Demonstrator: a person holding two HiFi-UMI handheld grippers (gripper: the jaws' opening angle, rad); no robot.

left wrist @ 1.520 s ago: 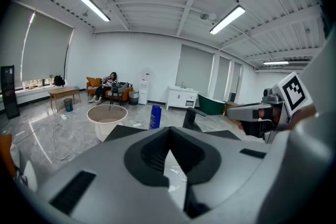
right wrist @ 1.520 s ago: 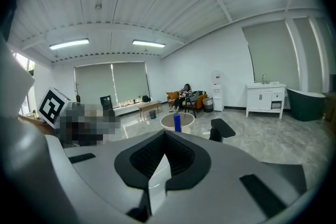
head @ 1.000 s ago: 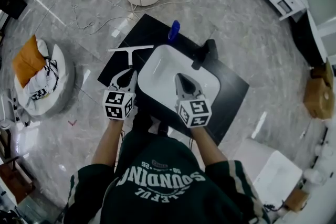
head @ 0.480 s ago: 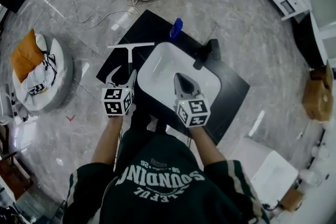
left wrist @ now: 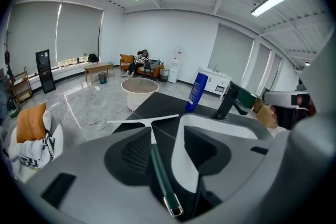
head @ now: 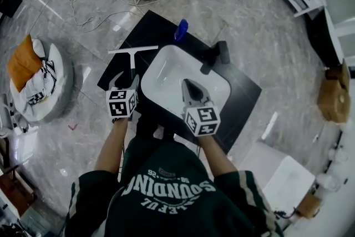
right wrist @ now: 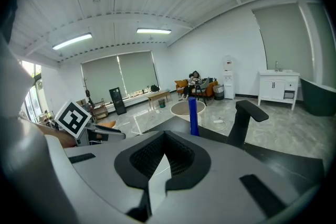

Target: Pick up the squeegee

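A: L gripper [head: 126,79]?
B: Jaws just been opening, wide now. Squeegee [head: 132,61] handle btwn them, ungripped. It lies on tabletop [head: 150,30], blade crosswise at far end.
A: R gripper [head: 187,86]?
B: Closed, empty, over sink [head: 152,72]; farther off.

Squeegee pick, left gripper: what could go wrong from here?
1. The left gripper has just been opening its jaws. The squeegee handle lies between them, slanted and not yet gripped, so closing may twist it or push it aside.
2. The sink rim sits right beside that handle, so one jaw might catch on it.
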